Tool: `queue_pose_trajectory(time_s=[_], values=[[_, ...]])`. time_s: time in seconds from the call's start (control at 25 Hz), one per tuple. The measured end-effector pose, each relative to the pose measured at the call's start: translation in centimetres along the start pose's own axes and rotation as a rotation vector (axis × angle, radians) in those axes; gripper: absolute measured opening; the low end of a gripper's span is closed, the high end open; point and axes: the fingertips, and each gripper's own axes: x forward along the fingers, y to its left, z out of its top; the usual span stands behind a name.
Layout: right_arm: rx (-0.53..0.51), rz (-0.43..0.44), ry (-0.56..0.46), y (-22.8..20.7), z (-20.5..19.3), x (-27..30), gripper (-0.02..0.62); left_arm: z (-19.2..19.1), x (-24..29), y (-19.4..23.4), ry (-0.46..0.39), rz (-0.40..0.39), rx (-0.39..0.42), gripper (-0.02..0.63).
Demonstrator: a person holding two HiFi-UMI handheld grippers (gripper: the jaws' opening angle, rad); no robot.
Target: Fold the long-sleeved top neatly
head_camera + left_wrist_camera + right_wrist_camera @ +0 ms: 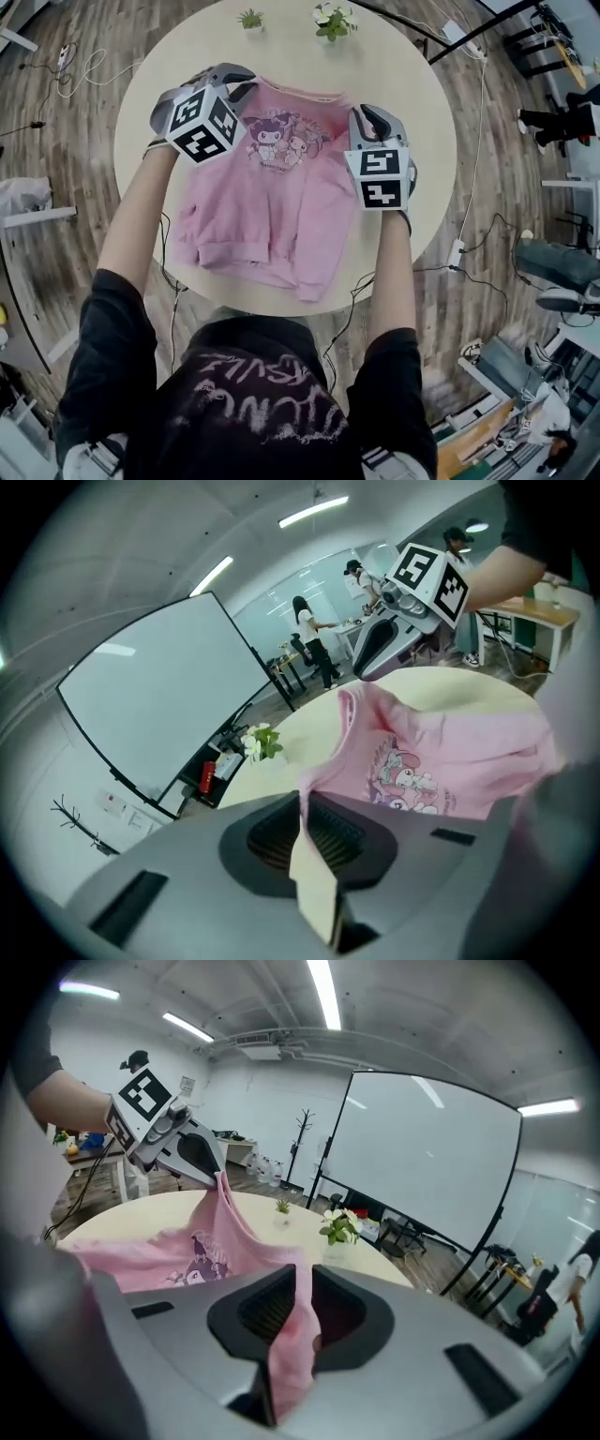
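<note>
A round cream table (403, 84) fills the upper middle of the head view, ringed by a wooden floor (84, 178) where loose cables (469, 216) trail at 3 o'clock of the table. On the table lies one pink long-sleeved top (272, 206), printed side up. Its collar points to 12 o'clock, its hem reaches the table's near edge at 6 o'clock, and its two shoulder corners are pulled up off the surface. There are two grippers. The left gripper (239, 80) is at 10 o'clock of the top and the right gripper (370, 117) at 2 o'clock, and from above their marker cubes hide the top's shoulders. In the left gripper view the jaws of the left gripper (302, 803) stand narrow with an edge of pink cloth running into the gap. The right gripper (370, 658) shows across the top at 1 o'clock. In the right gripper view the right gripper (300, 1283) is pinched on a hanging fold of the same cloth, which stretches to the left gripper (211, 1168) at 10 o'clock. A large white screen (422, 1157) stands beyond the table. At the table's far rim, at 12 o'clock, sit two small pots. One holds a green plant (250, 19), the other a white-flowered plant (333, 21), and both stand well apart from the top.
</note>
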Motion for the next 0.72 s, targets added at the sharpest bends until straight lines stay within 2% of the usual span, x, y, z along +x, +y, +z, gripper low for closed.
queue_pose_trajectory(time_s=[0.16,0.28,0.52,0.64,0.72], values=[[0.083,0.027,0.040,-0.6,-3.3,3.3,0.111,-2.6,4.2,-0.5,0.038,-0.014,-0.087,0.064],[0.110,0.030,0.050,-0.7,-5.1,3.7,0.120,-3.6,5.5,-0.3,0.047,-0.019,-0.119,0.114],[0.178,0.028,0.099,0.9,-8.9,1.5,0.113,-4.8,4.8,-2.1,0.068,-0.038,-0.125,0.109],[0.213,0.002,0.124,2.4,-10.5,-1.0,0.081,-5.1,3.4,-4.6,0.066,-0.057,-0.145,0.085],[0.234,-0.021,0.115,3.5,-11.2,-3.3,0.032,-4.9,2.0,-6.7,0.048,-0.069,-0.161,0.035]])
